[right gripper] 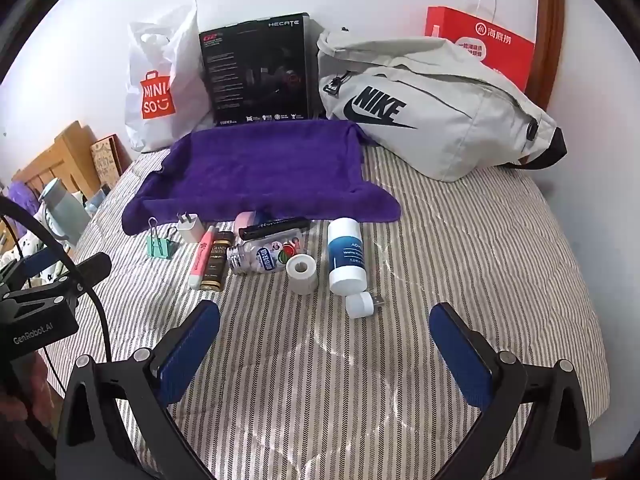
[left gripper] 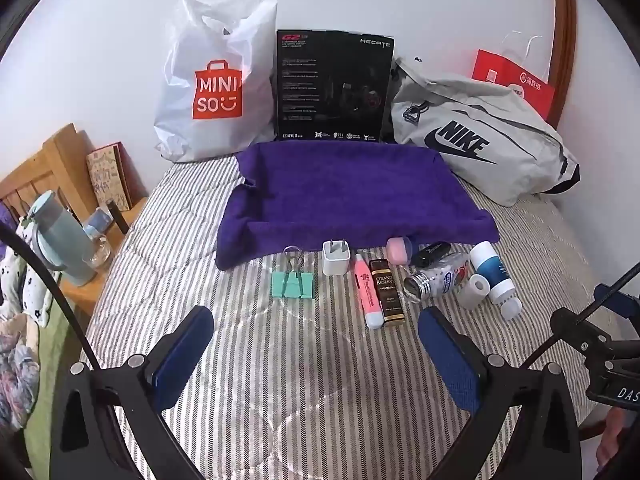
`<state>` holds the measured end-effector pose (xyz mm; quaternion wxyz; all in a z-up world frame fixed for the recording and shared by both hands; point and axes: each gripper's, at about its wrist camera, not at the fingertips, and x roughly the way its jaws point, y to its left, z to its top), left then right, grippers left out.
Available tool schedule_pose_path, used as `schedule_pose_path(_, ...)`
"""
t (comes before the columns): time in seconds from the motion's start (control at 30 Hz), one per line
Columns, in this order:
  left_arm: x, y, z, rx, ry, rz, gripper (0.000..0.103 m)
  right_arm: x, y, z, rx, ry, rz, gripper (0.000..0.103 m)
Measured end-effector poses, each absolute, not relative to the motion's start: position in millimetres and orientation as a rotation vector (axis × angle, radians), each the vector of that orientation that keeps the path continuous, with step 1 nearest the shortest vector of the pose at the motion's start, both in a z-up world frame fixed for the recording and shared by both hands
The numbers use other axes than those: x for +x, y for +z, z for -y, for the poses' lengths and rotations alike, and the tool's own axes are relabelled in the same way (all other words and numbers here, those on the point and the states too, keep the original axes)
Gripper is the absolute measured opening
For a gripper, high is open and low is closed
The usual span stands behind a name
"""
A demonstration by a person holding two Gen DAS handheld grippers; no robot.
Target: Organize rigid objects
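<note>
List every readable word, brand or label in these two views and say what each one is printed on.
"MINI SO": white plastic bag.
"HECATE", "G2", "EDIFIER": black box; its small print is unreadable.
"NIKE": grey bag.
"GRAND RESERVE": brown packet.
"AD", "Vaseline": blue-and-white tube; the rest is blurred.
"GenRobot.AI": left gripper housing.
Chinese characters on the red paper bag, pink pen and clear bottle are too small.

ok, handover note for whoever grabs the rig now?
Left tongs: open, empty, hovering over the striped bedcover.
Right tongs: open, empty.
Items lie in a row in front of the purple towel: binder clip, charger, pink pen, white-blue bottle, tape roll.
Done: nothing; the towel is bare.
Left: everything, presumably onto the towel.
</note>
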<state>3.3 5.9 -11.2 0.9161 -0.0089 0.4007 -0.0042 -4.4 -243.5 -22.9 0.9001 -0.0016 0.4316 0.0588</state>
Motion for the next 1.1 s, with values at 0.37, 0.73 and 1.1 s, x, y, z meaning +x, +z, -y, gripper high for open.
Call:
schedule_pose_path(0.37,4.6,-12.9,-10.4,-0.012,0.01,-0.833,0.103,-5.8,-23.4,240.5,-0.012,0.121,-0.887,0.103)
schedule_pose_path(0.73,1.2,-11.4,-13.3,-0.008,0.015,-0.83,0.103,-6.4,-20.4,238.5,-0.011,0.128,-0.887,0.103)
schedule_pose_path(1.1,0.5,-10.8,-12.5,-0.008,0.017,-0.83,0.103,-7.6,-19.2,237.5,-0.017,0.131,-0.893,0.103)
